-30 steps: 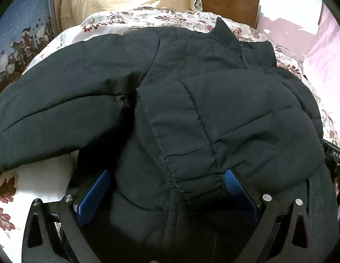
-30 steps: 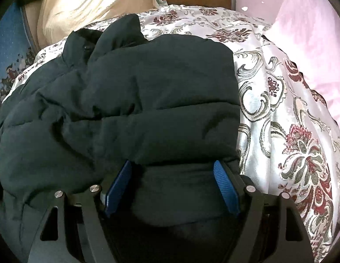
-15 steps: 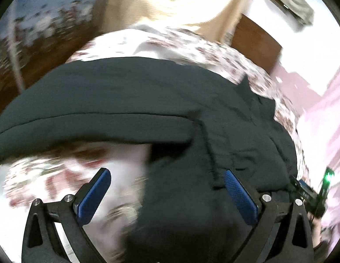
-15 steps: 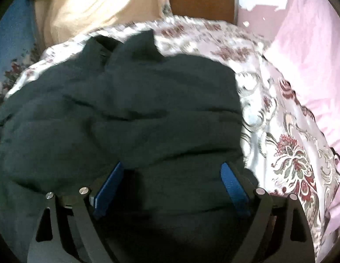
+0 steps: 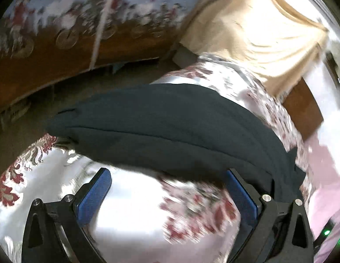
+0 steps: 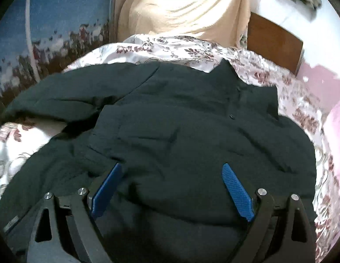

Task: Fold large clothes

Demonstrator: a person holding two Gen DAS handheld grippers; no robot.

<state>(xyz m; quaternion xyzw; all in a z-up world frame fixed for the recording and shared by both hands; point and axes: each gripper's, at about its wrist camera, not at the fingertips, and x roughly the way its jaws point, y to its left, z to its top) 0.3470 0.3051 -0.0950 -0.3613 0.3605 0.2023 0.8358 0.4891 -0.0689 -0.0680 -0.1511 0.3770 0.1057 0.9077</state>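
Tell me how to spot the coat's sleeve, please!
Find the bed with the shiny flowered bedspread. A big dark puffy jacket lies on it. Its sleeve is the long padded arm reaching sideways toward the bed's edge, away from the pink pillow, while the rest stays bunched together.

Bedspread (image 5: 181, 208) blurred — jacket's (image 6: 192, 131) lower hem cut off.

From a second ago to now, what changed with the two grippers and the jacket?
The left gripper swung off the jacket toward its outstretched sleeve; its open jaws now frame bare bedspread instead of jacket. The right gripper has just been opening its jaws, letting go of the jacket fold between them, and shifted toward the jacket's middle. The jacket stays spread on the bed.
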